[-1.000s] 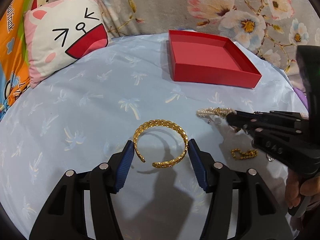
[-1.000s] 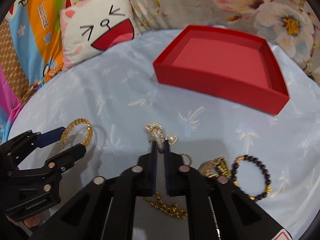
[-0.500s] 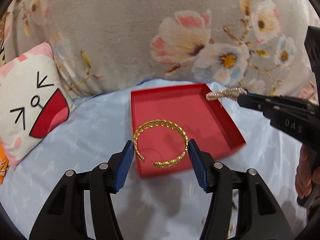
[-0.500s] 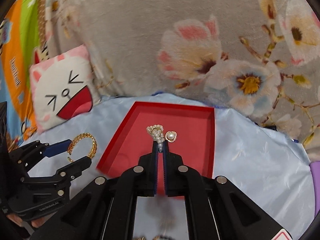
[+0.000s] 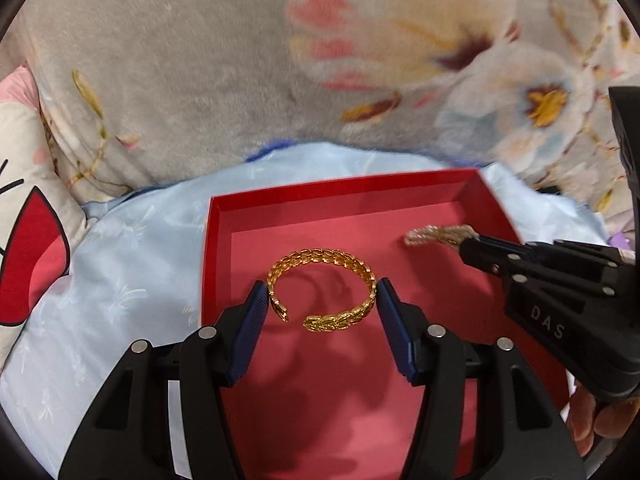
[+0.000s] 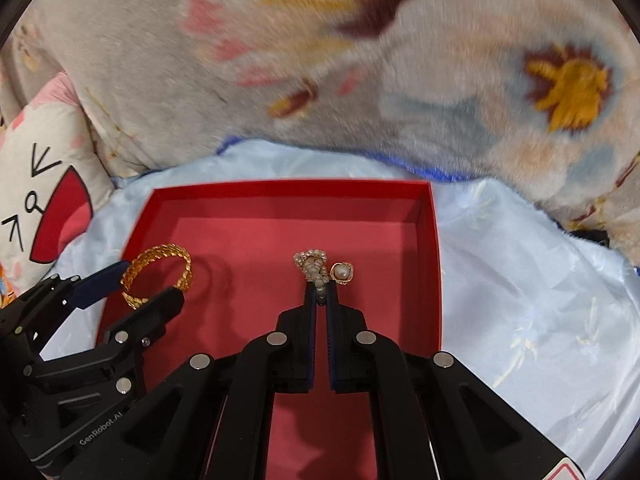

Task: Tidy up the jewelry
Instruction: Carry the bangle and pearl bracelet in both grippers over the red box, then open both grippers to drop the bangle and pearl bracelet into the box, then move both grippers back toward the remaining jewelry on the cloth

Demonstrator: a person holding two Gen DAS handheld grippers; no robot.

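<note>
Red card forms the shallow open tray that serves as the landmark, lying on a pale blue satin sheet printed with faint palm shapes. Above the tray's floor, toward its left wall, the left gripper holds a gold open cuff bracelet of braided leaf links across its width, one blue pad pressing on each side and the cuff's gap turned back toward the camera. Over the tray's right half, the right gripper has its fingers nearly together, pinching a looped strand of small pearls; a single pearl in a gold setting hangs just beside the strand at the fingertips. Both pieces hang over the tray's floor, and their shadows fall on the pink-red lining beneath them. In the left wrist view the right gripper reaches in from the tray's right side, with part of a person's hand visible below its body. Behind the tray's far wall rises a grey plush blanket with large flowers, and off to the tray's left sits a white cushion with a cartoon face.
</note>
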